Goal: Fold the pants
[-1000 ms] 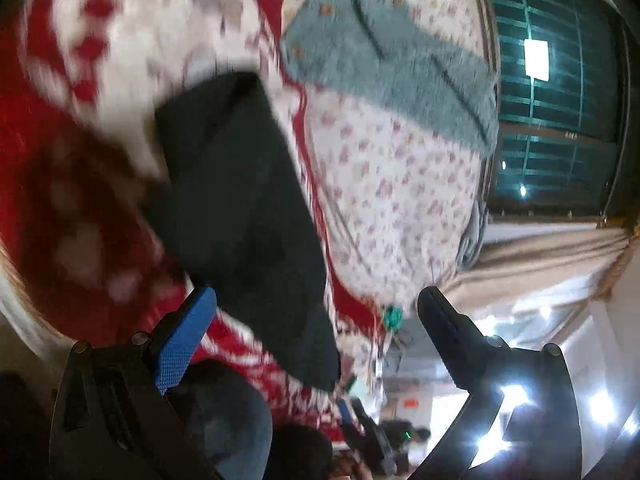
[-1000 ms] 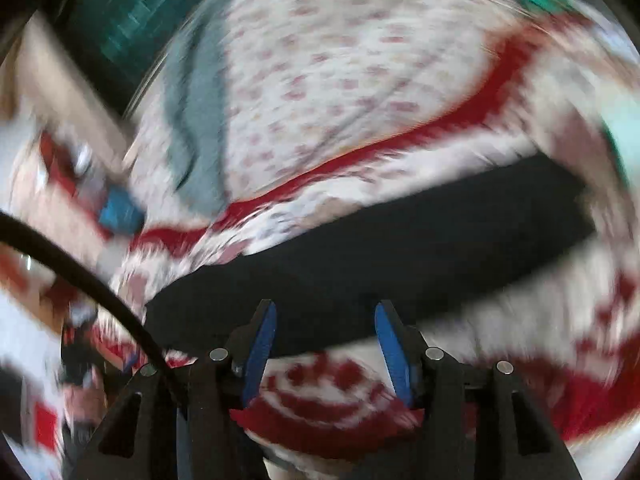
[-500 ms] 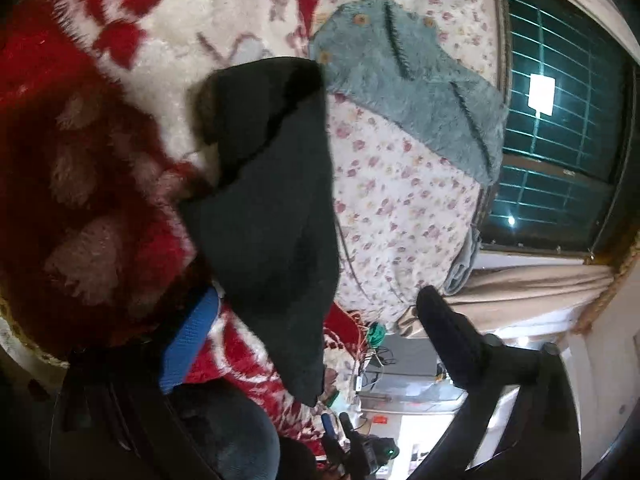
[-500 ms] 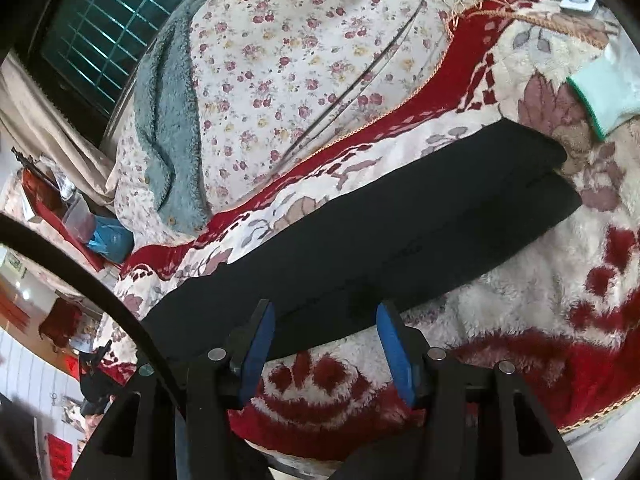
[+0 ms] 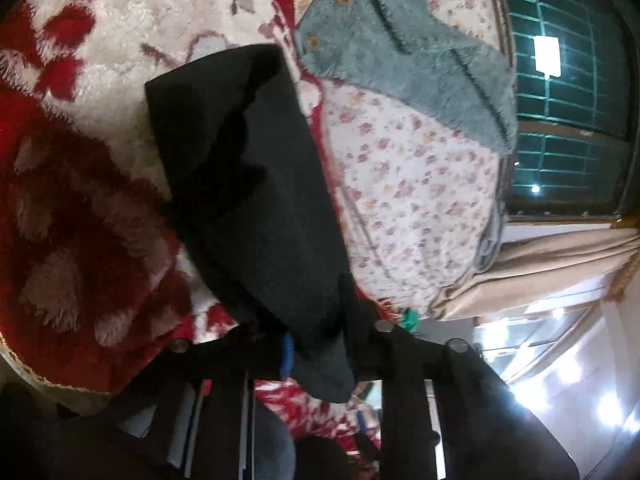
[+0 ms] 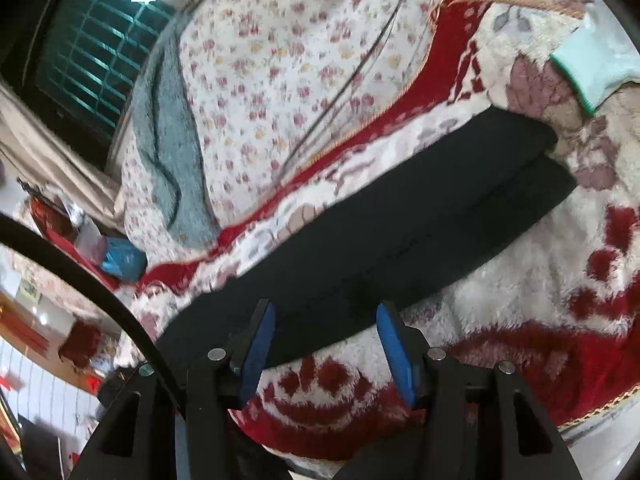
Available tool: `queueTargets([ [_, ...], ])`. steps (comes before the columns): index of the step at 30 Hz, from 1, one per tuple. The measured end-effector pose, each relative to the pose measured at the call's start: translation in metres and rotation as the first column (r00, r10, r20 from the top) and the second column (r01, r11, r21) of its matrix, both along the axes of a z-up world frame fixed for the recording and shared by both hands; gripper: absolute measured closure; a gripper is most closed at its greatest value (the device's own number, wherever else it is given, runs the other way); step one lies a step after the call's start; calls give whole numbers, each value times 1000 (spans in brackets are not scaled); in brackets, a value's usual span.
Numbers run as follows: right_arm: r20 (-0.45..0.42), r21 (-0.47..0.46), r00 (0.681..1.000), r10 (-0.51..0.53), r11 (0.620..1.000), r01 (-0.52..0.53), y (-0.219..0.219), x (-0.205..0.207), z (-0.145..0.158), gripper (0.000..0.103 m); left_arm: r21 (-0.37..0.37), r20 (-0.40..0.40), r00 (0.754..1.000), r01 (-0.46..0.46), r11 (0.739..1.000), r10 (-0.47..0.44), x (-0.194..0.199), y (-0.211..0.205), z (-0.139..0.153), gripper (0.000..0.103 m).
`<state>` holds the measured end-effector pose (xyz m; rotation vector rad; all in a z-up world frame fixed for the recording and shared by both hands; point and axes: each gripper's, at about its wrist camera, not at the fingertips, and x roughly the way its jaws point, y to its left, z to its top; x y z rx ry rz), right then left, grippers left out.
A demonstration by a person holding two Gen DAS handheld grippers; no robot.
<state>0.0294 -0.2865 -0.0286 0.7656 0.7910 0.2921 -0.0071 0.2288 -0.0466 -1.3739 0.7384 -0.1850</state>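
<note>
One pants [image 5: 256,208] — two tongs, left [image 5: 316,340] gripping.

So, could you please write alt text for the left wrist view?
The left gripper, its jaws just closed, pinches the near end of the folded black pants lying on a red-and-white plush blanket. Beyond lie a floral sheet and a grey-blue fleece garment.
</note>
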Motion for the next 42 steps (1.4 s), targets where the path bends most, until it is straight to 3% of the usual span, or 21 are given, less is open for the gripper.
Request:
queueTargets([
  [5, 2, 151, 984, -177, 973, 175, -55, -8, -6, 51, 57, 15, 1000, 10, 998, -11, 0, -4, 5, 91],
  [8, -87, 393, 971, -222, 888, 239, -90, -1, -29, 51, 92, 76, 997, 27, 995, -34, 3, -7, 23, 93],
  [10, -125, 458, 973, -193, 859, 230, -98, 13, -36, 51, 104, 104, 993, 35, 994, -46, 9, -9, 34, 93],
  [16, -260, 403, 955, -145, 882, 244, -103, 61, -54, 51, 120, 145, 988, 32, 992, -50, 31, -4, 60, 93],
  [20, -335, 402, 922, -195, 855, 327, -114, 67, -82, 53, 138, 153, 986, 40, 990, -62, 42, -1, 69, 93],
  [23, -316, 429, 924, -216, 836, 342, -120, 73, -87, 56, 136, 153, 986, 46, 990, -67, 50, 0, 73, 93],
  [25, -279, 387, 944, -178, 879, 280, -116, 82, -82, 87, 144, 150, 986, 44, 989, -66, 55, 1, 74, 94],
  [26, -280, 314, 947, -157, 917, 245, -112, 87, -78, 99, 146, 147, 987, 44, 988, -66, 57, 2, 73, 95],
  [30, -235, 213, 959, -159, 954, 211, -106, 86, -63, 99, 154, 140, 988, 48, 987, -69, 69, 7, 76, 95],
  [34, -193, 293, 968, -157, 933, 210, -112, 103, -50, 99, 141, 132, 991, 15, 990, -34, 107, 25, 81, 96],
  [37, -187, 349, 966, -178, 907, 234, -117, 147, -41, 99, 105, 66, 997, -34, 994, 27, 169, 45, 71, 96],
  [38, -176, 398, 965, -196, 882, 252, -118, 175, -40, 99, 91, 28, 999, -32, 995, 30, 198, 51, 62, 95],
  [39, -154, 427, 968, -199, 870, 247, -118, 197, -40, 95, 80, -11, 1000, -22, 997, 23, 224, 56, 50, 90],
  [40, -140, 399, 974, -179, 890, 221, -116, 219, -39, 85, 109, -55, 998, -22, 994, 28, 234, 58, 44, 72],
  [41, -194, 279, 972, -136, 942, 188, -107, 243, -39, 50, 139, -122, 991, -27, 990, 44, 241, 59, 37, 61],
  [42, -266, 212, 955, -131, 959, 190, -102, 250, -41, 44, 115, -136, 990, -23, 993, 39, 242, 59, 32, 51],
])
